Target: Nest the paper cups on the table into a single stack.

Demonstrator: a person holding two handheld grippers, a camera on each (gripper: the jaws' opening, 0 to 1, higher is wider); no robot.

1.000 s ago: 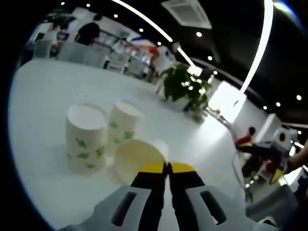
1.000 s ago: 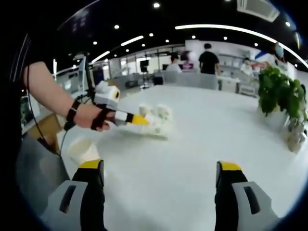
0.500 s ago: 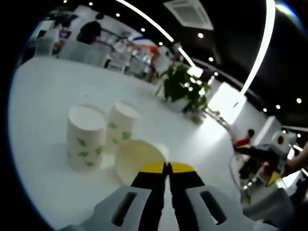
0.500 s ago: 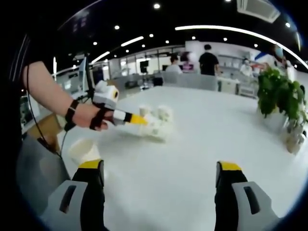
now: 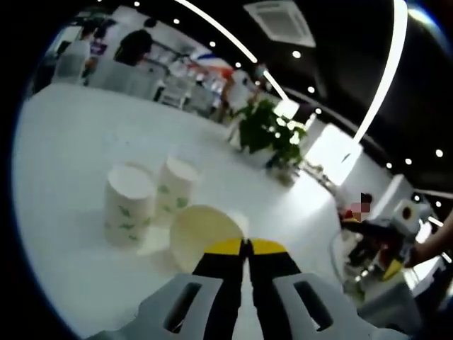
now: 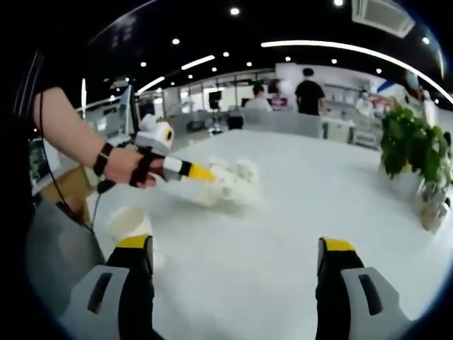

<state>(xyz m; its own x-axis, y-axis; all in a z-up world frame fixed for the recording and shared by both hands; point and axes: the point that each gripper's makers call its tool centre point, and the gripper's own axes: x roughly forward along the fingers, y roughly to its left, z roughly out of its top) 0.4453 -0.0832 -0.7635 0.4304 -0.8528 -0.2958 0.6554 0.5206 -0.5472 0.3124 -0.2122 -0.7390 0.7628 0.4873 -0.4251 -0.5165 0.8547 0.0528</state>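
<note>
Left gripper (image 5: 244,246): jaws closed on the rim of a paper cup (image 5: 202,234) | two upturned cups (image 5: 129,204) stood close together on the white table (image 5: 64,142) just beyond | right gripper (image 6: 237,255): jaws wide apart, holding nothing | another cup (image 6: 129,225) beside its left jaw.

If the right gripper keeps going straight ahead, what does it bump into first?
Probably nothing soon. The right gripper, open, points over bare white table. The paper cups held by the left gripper sit left of that line, and the lone cup lies beside its left jaw. Depth is hard to judge.
</note>
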